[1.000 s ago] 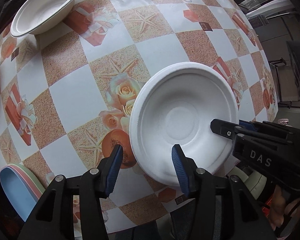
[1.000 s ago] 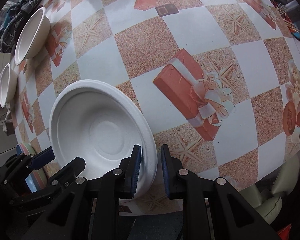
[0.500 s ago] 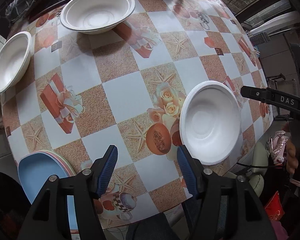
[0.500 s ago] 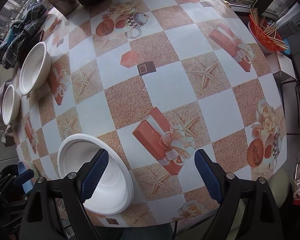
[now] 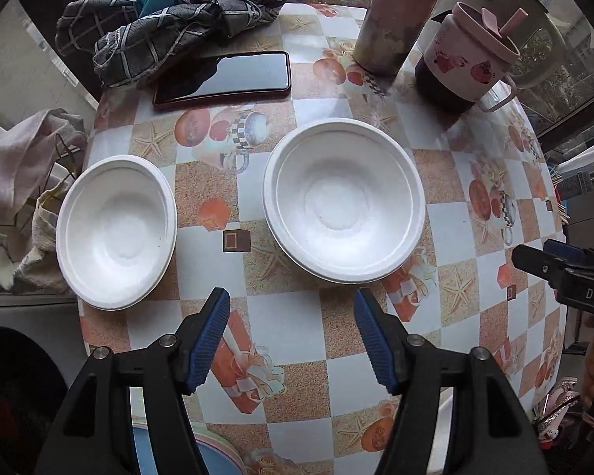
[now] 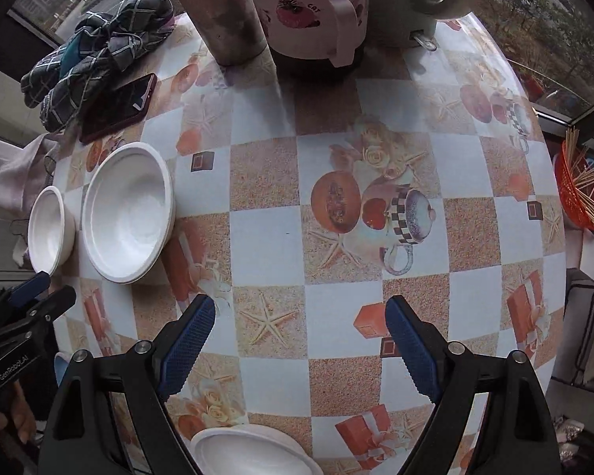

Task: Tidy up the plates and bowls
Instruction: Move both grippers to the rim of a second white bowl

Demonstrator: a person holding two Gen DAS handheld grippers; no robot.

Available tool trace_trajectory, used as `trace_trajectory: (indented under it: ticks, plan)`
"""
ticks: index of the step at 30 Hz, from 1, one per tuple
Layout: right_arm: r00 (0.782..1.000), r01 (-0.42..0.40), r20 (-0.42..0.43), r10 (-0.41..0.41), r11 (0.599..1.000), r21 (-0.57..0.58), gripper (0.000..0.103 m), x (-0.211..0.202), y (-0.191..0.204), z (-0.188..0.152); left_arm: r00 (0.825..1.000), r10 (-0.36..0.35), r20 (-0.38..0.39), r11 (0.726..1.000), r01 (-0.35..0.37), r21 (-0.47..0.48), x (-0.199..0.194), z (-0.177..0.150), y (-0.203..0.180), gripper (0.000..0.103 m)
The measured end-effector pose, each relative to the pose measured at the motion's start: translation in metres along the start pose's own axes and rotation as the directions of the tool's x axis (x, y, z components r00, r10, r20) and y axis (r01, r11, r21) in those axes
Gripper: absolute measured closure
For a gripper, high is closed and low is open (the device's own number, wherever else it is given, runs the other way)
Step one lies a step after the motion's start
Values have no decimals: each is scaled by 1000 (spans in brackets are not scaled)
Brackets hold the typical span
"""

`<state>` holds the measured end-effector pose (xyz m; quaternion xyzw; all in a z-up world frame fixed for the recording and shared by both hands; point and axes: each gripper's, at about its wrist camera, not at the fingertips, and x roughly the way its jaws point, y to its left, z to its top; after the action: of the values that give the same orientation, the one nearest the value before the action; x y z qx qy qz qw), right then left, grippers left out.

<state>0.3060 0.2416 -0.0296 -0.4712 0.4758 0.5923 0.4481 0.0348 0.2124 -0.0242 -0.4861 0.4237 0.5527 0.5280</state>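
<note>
Two white bowls set side by side on patterned tabletop (image 5: pixel 265 316), seen from left wrist cam: smaller bowl (image 5: pixel 117 231) at left edge, larger bowl (image 5: pixel 344 202) toward centre, apart, both upright & empty. Beyond smaller bowl, pale cloth (image 5: pixel 16 166) hanging off edge; at back, checked dark fabric (image 5: pixel 170 19), then phone (image 5: pixel 223 79) lying flat, w/ tall brown cylinder (image 5: pixel 400 16) & pink lidded mug (image 5: pixel 471 63) further right. Left gripper (image 5: pixel 293 340) pointing down above tabletop, near side of both bowls; jaws apart, just been opening, nothing btwn them. Stack of pastel plates (image 5: pixel 214 451) partly visible at bottom edge under it. Right gripper (image 6: pixel 301 348) in right wrist view above bare checks, well right of both bowls; jaws spread wide, nothing btwn, just been opening. Third white bowl (image 6: pixel 253 451) at near edge of tabletop, below & btwn its arms, untouched. Far right, off the tabletop, red basket (image 6: pixel 574 194) of wooden skewers.
</note>
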Motion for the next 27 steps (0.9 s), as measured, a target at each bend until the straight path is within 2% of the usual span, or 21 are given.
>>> trace_trajectory:
  ticks: [7,13,19,20,21,24,25,26,27]
  plan:
    - [999,-27,-34,23,994,-108,14,38,52,40,998,69,-4,998,-69,-13,29,39,10,34]
    - [997,-56,-57,50,992,-113,14,62,76,54,997,81,-22,997,-81,-2,49,56,16,34]
    - [995,-71,-83,63,992,-100,16,82,88,58,995,75,-72,997,-74,12,70,63,15,34]
    - [994,-76,-86,68,993,-94,19,84,88,58,994,70,-79,998,-70,7,73,63,16,34]
    - [993,-84,-92,76,993,-87,29,86,88,58,994,65,-85,998,-65,3,75,64,16,34]
    - [988,-92,-125,85,994,-52,47,95,85,57,993,63,-102,998,-63,8,81,64,14,35]
    - [989,-94,-119,89,995,-36,49,96,83,56,992,60,-107,998,-59,12,83,64,12,42]
    - [988,-103,-116,99,994,-29,57,96,83,57,992,52,-115,999,-51,14,85,63,11,47]
    - [984,-131,-123,127,991,-22,65,96,83,57,991,34,-127,999,-33,13,87,62,9,60]
